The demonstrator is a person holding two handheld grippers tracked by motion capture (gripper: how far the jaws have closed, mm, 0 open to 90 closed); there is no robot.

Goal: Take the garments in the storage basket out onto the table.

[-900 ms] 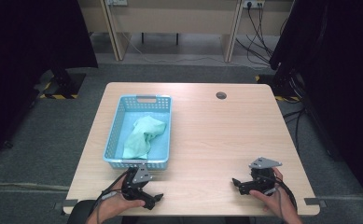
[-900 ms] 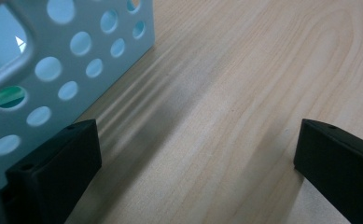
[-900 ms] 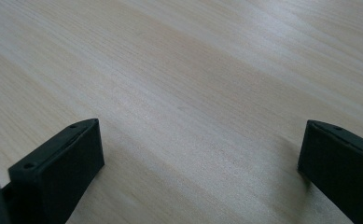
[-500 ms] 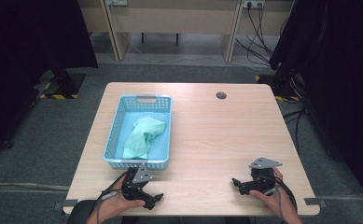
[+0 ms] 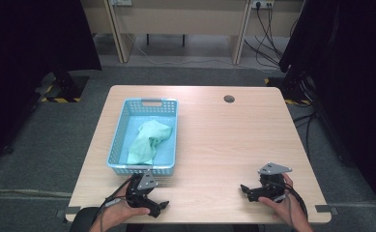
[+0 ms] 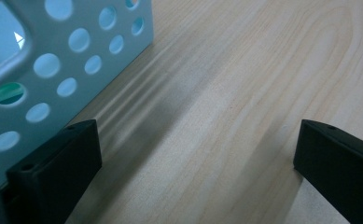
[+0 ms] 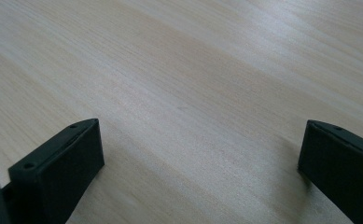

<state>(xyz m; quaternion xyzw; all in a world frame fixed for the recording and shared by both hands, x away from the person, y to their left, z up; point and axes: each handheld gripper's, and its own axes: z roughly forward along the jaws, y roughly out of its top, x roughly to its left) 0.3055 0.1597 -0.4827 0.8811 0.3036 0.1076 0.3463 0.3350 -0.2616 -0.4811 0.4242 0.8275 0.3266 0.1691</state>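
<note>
Blue perforated basket (image 5: pixel 122 130) sits on the left half of the wooden table (image 5: pixel 224 140), long axis running away from the person, handle cutout at the far end. Inside it lies a crumpled pale green cloth (image 5: pixel 148 141), bunched toward the middle and near part of the basket floor, not hanging over the rim. Left gripper (image 5: pixel 160 207) rests low at the near table edge, just in front of the basket's near wall, held in the person's left hand (image 5: pixel 120 215); jaws pointing to the right across the table, spread wide apart with nothing between them. In the left gripper view the basket's perforated wall (image 6: pixel 53 70) stands close beside one black jaw, bare wood grain between the two jaws; whether that jaw touches the wall cannot be told. Right gripper (image 5: pixel 244 189) lies near the right front corner of the table, well apart from the basket, in the person's right hand (image 5: pixel 287 208), grey plate on top. Its jaws also stand wide apart over bare tabletop (image 7: pixel 193 93), gripping nothing. Small dark round grommet (image 5: pixel 229 99) at the far side of the table.
</note>
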